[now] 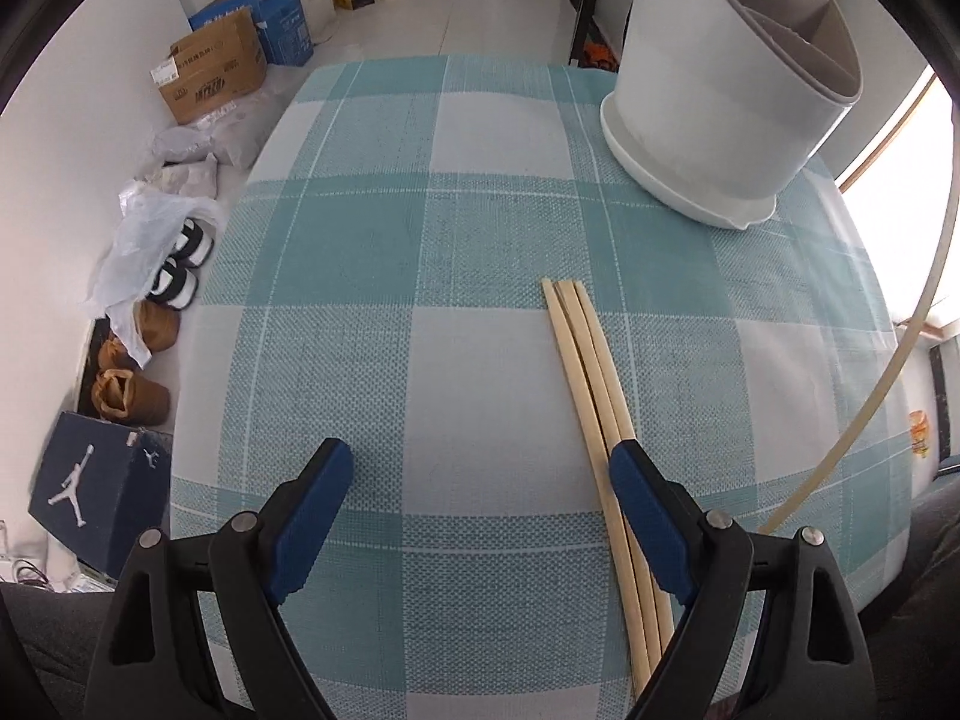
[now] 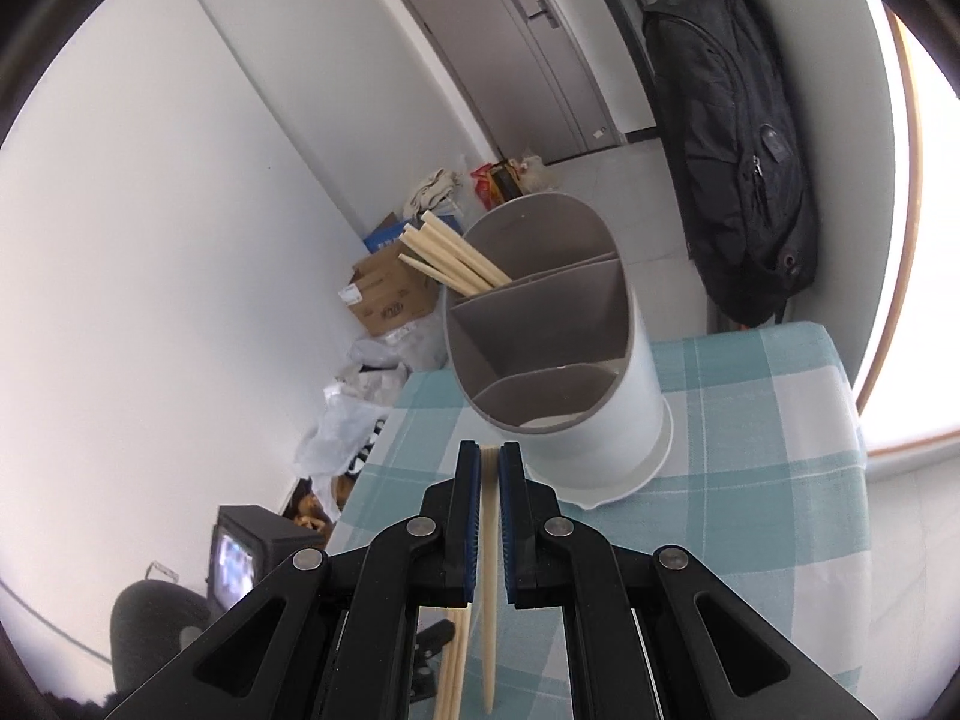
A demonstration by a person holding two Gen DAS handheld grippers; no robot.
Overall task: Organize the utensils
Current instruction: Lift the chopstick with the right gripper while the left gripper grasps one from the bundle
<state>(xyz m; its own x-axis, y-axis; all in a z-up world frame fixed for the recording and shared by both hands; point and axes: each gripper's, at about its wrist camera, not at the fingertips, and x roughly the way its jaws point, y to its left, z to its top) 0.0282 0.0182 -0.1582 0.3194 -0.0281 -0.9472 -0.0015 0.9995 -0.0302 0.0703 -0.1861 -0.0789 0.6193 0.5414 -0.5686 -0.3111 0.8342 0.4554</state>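
Three pale wooden chopsticks [image 1: 591,384] lie side by side on the teal-and-white check tablecloth [image 1: 420,300]. My left gripper [image 1: 480,462] hangs open just above the cloth, and its right finger [image 1: 642,504] is over the chopsticks' near part. The white utensil holder [image 1: 690,90] stands at the far right. My right gripper [image 2: 490,456] is shut on a single chopstick [image 2: 488,612], raised in front of the holder [image 2: 606,396]. The holder's grey insert has three compartments, and several chopsticks [image 2: 456,258] lean in the far one. That held chopstick [image 1: 900,348] arcs along the right edge of the left wrist view.
The table's left edge drops to a floor with cardboard boxes [image 1: 210,72], plastic bags, shoes [image 1: 174,282] and a dark shoebox [image 1: 96,492]. A black backpack [image 2: 738,150] hangs on the wall behind the table. A bright window lies to the right.
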